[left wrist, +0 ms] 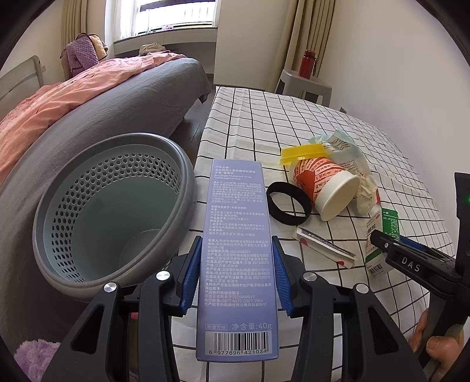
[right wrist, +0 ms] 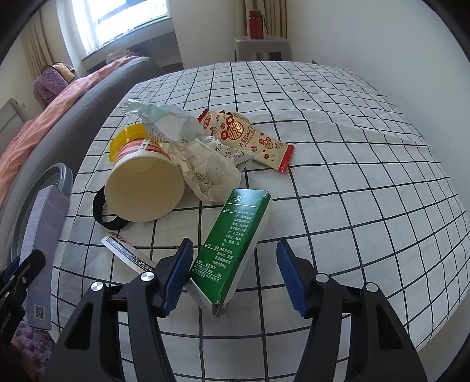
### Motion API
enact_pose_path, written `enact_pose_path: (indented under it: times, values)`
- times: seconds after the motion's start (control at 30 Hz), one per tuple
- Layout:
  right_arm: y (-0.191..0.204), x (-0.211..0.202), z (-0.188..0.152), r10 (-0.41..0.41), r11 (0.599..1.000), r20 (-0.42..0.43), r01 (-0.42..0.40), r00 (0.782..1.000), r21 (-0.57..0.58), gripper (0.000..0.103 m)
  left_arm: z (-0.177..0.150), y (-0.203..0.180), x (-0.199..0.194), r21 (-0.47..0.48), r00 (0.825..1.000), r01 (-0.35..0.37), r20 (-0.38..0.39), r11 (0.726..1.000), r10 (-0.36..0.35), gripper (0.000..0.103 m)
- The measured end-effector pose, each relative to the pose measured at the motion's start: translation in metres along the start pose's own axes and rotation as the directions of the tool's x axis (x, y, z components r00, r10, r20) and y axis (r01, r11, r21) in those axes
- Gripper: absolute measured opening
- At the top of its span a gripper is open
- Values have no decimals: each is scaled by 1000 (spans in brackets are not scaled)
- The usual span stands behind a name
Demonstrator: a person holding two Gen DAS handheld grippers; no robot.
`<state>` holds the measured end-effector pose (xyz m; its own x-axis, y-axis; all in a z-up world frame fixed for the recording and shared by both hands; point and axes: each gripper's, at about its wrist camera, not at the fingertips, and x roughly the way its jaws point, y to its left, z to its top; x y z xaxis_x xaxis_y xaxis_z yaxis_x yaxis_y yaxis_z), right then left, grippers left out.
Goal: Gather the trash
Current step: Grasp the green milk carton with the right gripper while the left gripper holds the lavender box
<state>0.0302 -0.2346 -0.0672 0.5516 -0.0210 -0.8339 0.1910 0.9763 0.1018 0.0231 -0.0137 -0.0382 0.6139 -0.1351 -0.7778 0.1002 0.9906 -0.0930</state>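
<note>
My left gripper point(left wrist: 236, 273) is shut on a long lilac toothpaste box point(left wrist: 237, 249), held over the table's left edge beside a grey-blue perforated waste bin point(left wrist: 114, 205). The box also shows in the right wrist view point(right wrist: 41, 249). My right gripper point(right wrist: 235, 276) is open around a green and white medicine box point(right wrist: 232, 249) that lies on the checked tablecloth point(right wrist: 352, 176). More trash lies beyond: a tipped paper cup point(right wrist: 147, 188), crumpled paper point(right wrist: 211, 167), a red and cream snack wrapper point(right wrist: 249, 138), a yellow lid point(right wrist: 129, 138), a black band point(right wrist: 105, 217) and a flat sachet point(right wrist: 129, 255).
A bed with grey sheet and pink quilt point(left wrist: 73, 97) lies left of the table. A grey stool point(right wrist: 261, 47) with a red bottle point(right wrist: 255, 25) stands at the far wall. A white wall runs along the table's right side. A purple fluffy thing point(left wrist: 35, 358) lies on the floor.
</note>
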Motion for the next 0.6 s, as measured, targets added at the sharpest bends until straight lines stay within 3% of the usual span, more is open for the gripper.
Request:
enact_pose_path:
  times: [0.1,0.23,0.6]
  values:
    - [2,-4,-2,15,1000,0,-15,1000,-6,34,0,2,-1,-4,1000,2,3,1000,-2,44]
    - [0,-7,-7,45,999,-2,-45,999,3,27,0,5,-4,-8,1000,3,10,1000,-3,44]
    - [3,-35,-15,90,996,35,-91,995,7,25,1,17,-15,-20,999,24,33,1000,-23,44]
